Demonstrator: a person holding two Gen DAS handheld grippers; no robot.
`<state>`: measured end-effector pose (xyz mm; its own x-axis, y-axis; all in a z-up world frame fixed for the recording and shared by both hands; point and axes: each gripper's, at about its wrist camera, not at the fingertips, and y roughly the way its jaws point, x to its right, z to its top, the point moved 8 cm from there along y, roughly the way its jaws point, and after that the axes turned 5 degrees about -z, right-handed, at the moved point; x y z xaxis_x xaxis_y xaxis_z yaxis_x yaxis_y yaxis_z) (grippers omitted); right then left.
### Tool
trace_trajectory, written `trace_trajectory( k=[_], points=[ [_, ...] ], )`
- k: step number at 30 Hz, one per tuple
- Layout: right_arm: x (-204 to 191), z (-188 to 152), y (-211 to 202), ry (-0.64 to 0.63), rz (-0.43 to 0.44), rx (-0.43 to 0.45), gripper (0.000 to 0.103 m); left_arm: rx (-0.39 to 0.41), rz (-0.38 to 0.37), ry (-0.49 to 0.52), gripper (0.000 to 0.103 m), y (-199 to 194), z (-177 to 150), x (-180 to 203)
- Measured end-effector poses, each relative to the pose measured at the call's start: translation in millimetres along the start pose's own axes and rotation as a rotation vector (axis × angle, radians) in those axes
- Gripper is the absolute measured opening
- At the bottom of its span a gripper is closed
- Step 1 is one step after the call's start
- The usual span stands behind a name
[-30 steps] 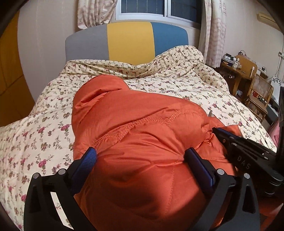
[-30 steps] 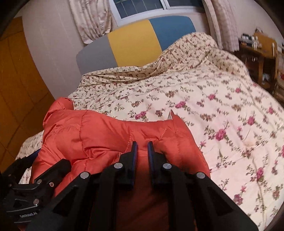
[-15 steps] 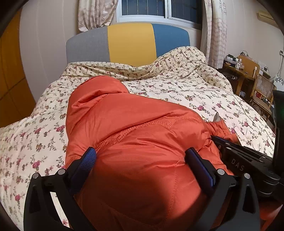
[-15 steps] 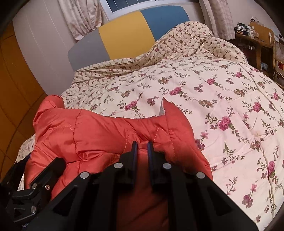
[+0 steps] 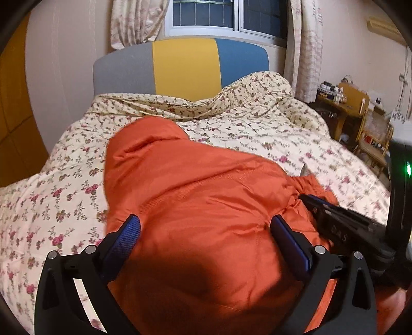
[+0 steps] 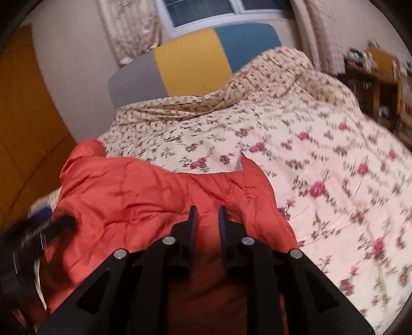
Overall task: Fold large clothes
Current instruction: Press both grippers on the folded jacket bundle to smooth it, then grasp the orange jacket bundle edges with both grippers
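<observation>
My right hand-held gripper (image 6: 207, 212) is opening over the orange jacket (image 5: 206, 206) on the bed (image 5: 64, 185); my left hand-held gripper (image 5: 203, 229) stands spread wide.

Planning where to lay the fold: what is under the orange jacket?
The orange jacket lies on the floral quilt, which shows all around it. The part directly beneath is covered.

a home bedroom: bed with floral quilt (image 5: 257, 134), tricolour headboard (image 5: 180, 64), curtained window (image 5: 226, 13), wooden desk (image 5: 345, 108).

Orange jacket (image 5: 206, 206): glossy quilted cloth; floral quilt (image 5: 257, 128): matt cotton-like cloth.
</observation>
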<state>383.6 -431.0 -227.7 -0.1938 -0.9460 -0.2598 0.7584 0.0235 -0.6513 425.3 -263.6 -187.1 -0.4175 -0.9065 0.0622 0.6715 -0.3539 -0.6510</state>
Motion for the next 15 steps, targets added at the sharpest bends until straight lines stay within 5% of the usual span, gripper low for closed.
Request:
trace_trajectory(
  k=[3,6,10,15],
  points=[
    [-11.2,13.9,-5.2,-0.038,0.008,-0.035,0.020,0.048,0.086,-0.054,0.100,-4.0,26.8,-26.1],
    [-15.2,22.3,7.8,-0.042,-0.002,-0.111,0.020,-0.011,0.139,-0.058,0.100,18.4,44.0,-38.6],
    [-5.5,17.8,33.4,-0.048,-0.034,-0.130,0.021,-0.120,0.170,0.019,0.100,54.2,40.6,-32.7],
    [8.1,11.7,44.6,0.017,-0.035,-0.088,0.020,-0.120,0.211,0.065,0.100,73.6,30.2,-23.7]
  ],
)
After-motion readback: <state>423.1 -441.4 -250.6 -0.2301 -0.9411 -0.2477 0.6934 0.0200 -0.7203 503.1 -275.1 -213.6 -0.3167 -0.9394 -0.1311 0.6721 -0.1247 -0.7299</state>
